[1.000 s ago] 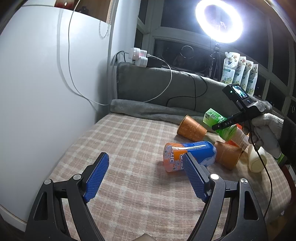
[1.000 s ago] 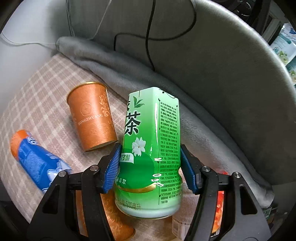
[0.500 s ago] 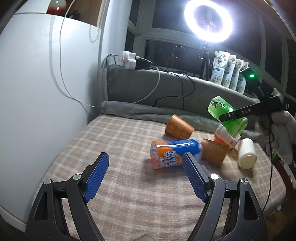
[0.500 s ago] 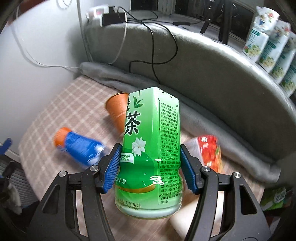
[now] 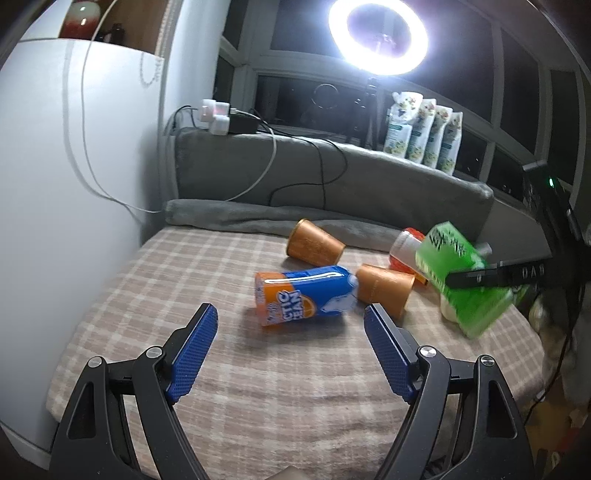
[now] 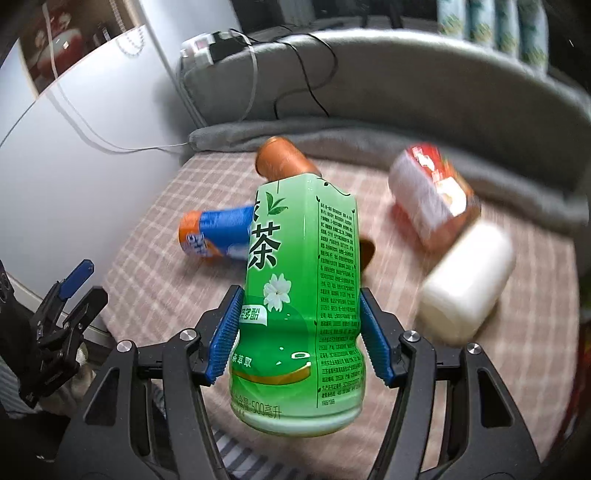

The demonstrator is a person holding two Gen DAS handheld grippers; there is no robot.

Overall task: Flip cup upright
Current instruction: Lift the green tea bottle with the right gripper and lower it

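Note:
My right gripper [image 6: 298, 325] is shut on a green tea bottle-shaped cup [image 6: 303, 295] and holds it tilted above the right side of the checked cloth [image 5: 184, 280]. The green cup also shows in the left wrist view [image 5: 461, 273], blurred by motion. My left gripper [image 5: 291, 354] is open and empty above the cloth's near edge. Ahead of it a blue and orange cup [image 5: 306, 293] lies on its side. Two brown cups [image 5: 314, 245] [image 5: 384, 288] lie on their sides behind it.
A red and white cup [image 6: 432, 195] and a white bottle [image 6: 465, 288] lie on the cloth's right side. A grey padded backrest [image 5: 332, 184] with cables closes the far side. A white wall [image 5: 55, 184] stands left. A ring light [image 5: 378, 35] shines above.
My right gripper has carried the green cup up and back toward the right front, tilting it. The left gripper has pulled back a little and stayed open.

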